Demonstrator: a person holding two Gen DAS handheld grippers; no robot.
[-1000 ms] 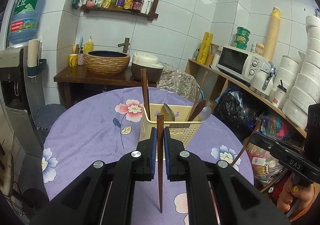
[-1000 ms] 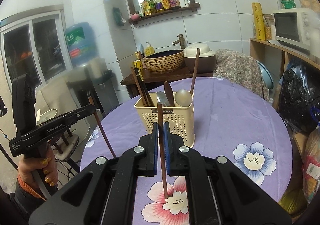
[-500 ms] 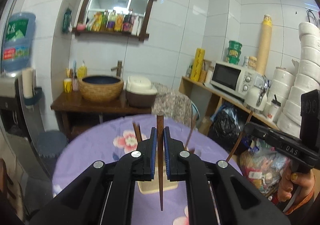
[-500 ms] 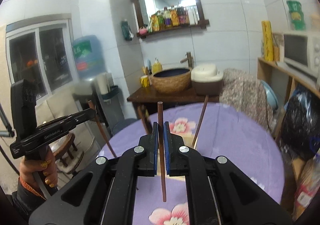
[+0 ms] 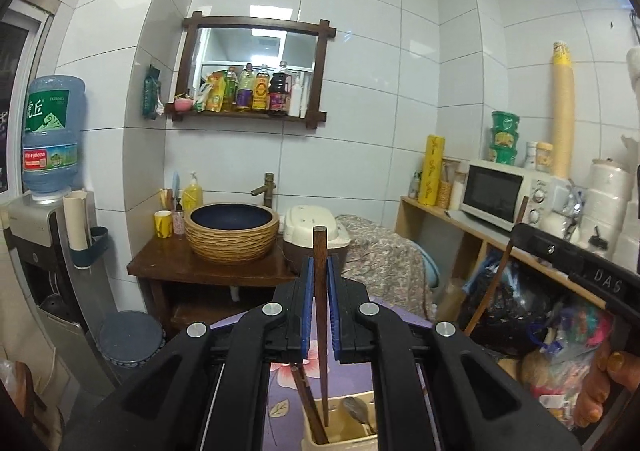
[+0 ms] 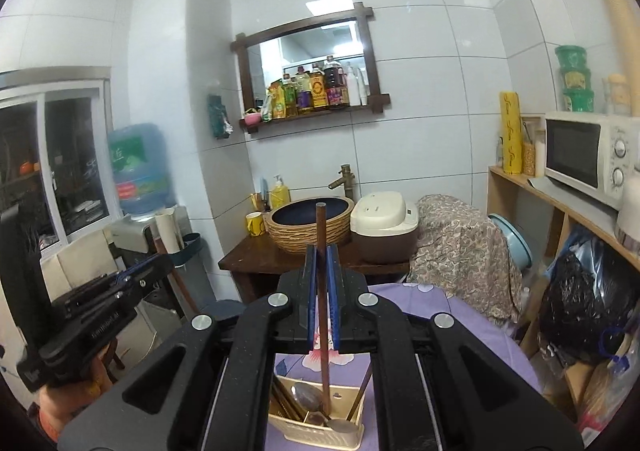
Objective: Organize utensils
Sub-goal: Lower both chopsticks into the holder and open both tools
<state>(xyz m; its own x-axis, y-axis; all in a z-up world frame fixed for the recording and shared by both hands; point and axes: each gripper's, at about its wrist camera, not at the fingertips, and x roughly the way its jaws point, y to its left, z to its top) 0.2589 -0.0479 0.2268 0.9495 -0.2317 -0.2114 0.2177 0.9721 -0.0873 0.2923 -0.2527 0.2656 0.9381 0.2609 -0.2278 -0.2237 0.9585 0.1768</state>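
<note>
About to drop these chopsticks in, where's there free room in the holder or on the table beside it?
In the holder: bare gap between the spoons and the leaning chopstick at its right end; the left end is crowded with chopsticks. The tablecloth right of the holder looks bare.

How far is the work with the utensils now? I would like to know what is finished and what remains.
Done: the cream utensil holder already contains spoons and some chopsticks. In hand: the left gripper is shut on one brown chopstick, and the right gripper is shut on another chopstick, each upright above the holder. Left: both must go down into the holder and be released.
</note>
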